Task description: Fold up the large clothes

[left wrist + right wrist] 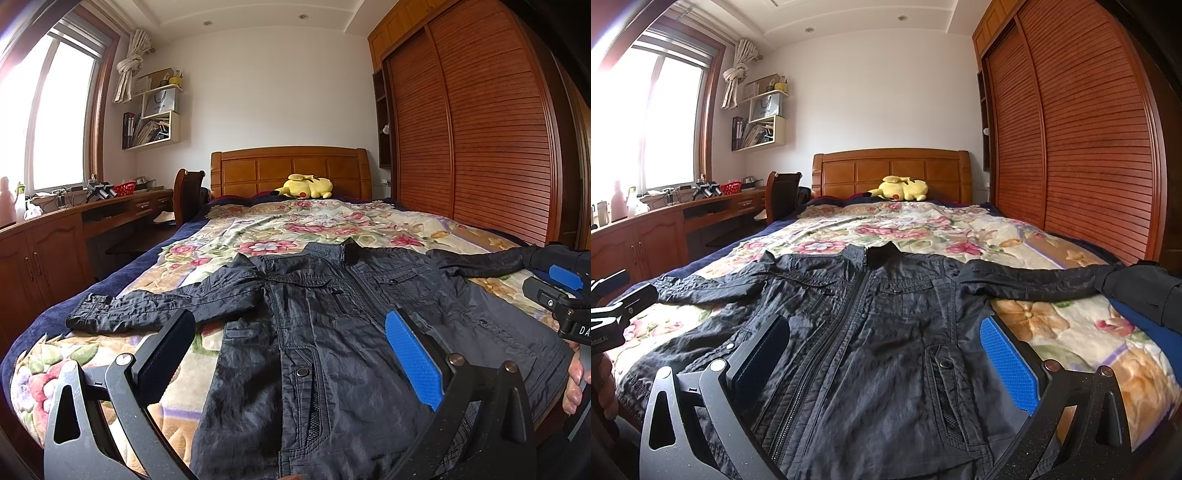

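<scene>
Black and crinkled, the jacket (871, 332) lies front-up and spread flat on the floral blanket (1034, 332), collar toward the headboard (892, 170), sleeves out sideways. Both the left gripper (291, 358) and right gripper (886, 362) hover over its hem, jaws wide apart, grasping nothing.

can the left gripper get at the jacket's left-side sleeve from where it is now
Probably yes. The left gripper hangs open over the jacket, and the sleeve lies flat on the floral blanket just beyond its left finger, nothing on top of it.
</scene>
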Motion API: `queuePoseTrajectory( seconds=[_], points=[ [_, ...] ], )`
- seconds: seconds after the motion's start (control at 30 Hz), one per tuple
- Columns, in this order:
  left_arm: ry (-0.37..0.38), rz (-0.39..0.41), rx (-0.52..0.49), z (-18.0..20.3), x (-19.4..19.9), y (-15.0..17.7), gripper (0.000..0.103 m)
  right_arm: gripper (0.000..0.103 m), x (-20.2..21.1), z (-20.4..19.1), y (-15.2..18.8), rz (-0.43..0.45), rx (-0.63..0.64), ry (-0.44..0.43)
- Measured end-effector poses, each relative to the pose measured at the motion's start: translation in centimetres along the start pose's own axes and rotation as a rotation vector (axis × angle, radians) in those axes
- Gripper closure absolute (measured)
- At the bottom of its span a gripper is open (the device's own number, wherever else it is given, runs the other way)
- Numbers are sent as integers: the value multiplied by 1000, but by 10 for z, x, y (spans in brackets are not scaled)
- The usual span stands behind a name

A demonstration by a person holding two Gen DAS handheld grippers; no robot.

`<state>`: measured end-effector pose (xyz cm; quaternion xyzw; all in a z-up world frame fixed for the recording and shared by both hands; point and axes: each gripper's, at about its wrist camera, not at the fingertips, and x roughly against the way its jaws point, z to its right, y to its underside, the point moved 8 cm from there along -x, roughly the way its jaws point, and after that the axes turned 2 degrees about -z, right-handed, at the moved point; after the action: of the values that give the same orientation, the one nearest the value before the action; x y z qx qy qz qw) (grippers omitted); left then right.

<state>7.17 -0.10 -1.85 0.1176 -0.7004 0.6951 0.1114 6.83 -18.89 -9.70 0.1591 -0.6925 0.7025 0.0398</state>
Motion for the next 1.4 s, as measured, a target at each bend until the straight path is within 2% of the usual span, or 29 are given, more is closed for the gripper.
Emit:
queuePoseTrajectory(
  seconds=[0.6,0.77,1.07,1.23,1.4],
  points=[
    [0,-5,-2,1,0,1,0,0,-1,-1,1,-4,0,-2],
    [13,-75,-4,-4,-11,5,0,0,-3,-10,2,-17,-6,-49],
    [9,-166,-20,-24,-29,0,0,0,-25,-41,2,-72,73,-113],
    [-36,-189,-73,-44,-38,0,0,0,-41,-50,-3,-109,79,-153],
    [-56,-213,-82,-73,-44,2,0,0,-56,-63,-18,-140,80,-214]
  ],
)
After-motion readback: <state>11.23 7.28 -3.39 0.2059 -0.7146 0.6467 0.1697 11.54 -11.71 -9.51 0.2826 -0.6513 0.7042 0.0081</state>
